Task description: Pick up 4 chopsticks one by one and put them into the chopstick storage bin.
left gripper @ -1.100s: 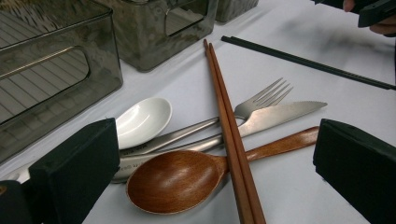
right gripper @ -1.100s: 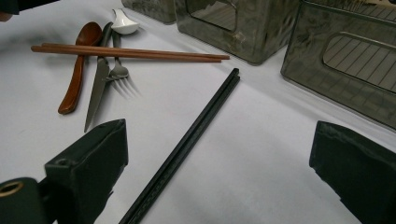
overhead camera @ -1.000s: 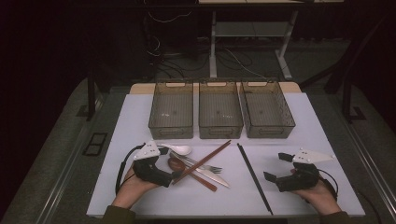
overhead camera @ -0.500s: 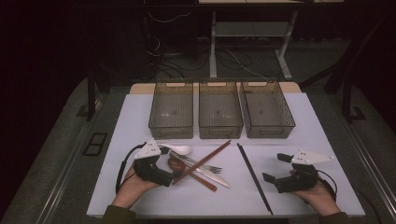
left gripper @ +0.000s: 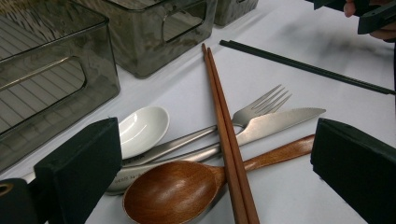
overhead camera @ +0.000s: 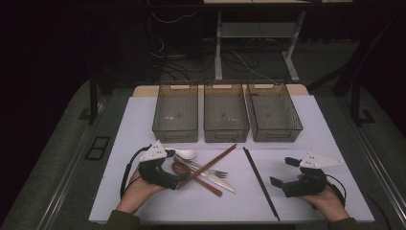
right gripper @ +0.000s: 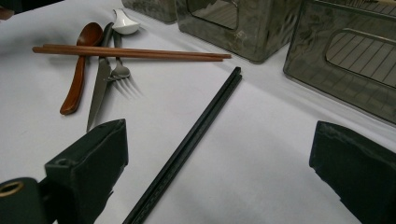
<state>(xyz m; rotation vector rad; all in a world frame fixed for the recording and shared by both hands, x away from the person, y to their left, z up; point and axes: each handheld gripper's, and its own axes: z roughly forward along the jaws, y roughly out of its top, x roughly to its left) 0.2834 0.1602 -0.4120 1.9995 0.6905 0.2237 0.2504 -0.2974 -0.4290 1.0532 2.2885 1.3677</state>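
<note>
Left tool (left gripper: pixel 210 172), jaws apart, probably hovers over wooden spoon (left gripper: pixel 187 189).

Left gripper (overhead camera: pixel 178 180), right gripper (overhead camera: pixel 282 174): black bodies, blocky black jaws, grey triangular top plates, black trailing cables; olive sleeve cuffs.

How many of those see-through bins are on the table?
3, in a row along the far side: the left bin, the middle bin, the right bin. None looks hidden.
</note>
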